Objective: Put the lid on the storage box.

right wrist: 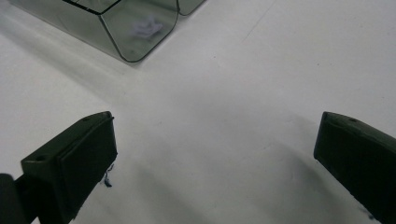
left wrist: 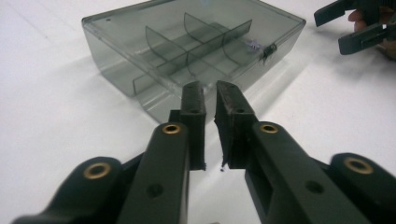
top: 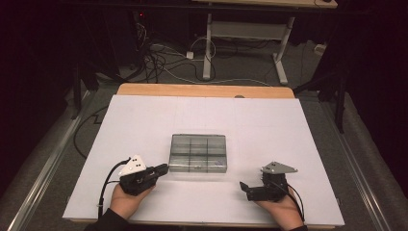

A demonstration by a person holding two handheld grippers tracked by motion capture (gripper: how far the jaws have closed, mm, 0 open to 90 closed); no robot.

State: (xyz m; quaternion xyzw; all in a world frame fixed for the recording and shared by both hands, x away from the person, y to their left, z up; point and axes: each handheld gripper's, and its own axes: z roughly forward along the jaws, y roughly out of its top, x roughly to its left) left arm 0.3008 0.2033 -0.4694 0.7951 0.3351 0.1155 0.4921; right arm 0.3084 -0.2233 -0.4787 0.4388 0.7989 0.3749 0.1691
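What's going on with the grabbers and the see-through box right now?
Left gripper nearly shut, empty, pointing at the box's near-left corner. Right gripper wide open, empty, off the near-right corner. Clear divided box closed, untouched on the white tabletop. Nothing in the way.

The room sits dark, walls lost in shadow. A white sheet (top: pixel 144 125) covers the wooden table (top: pixel 202 90), catching most of the light. Behind it, grey carpet (top: pixel 245 67) runs back to a second desk (top: pixel 269 4) on a white metal frame (top: pixel 210 43). Black and white cables (top: pixel 159 60) lie tangled on the floor beside a small white plug box (top: pixel 190 55). Metal rails (top: pixel 41 173) flank the table on both sides.
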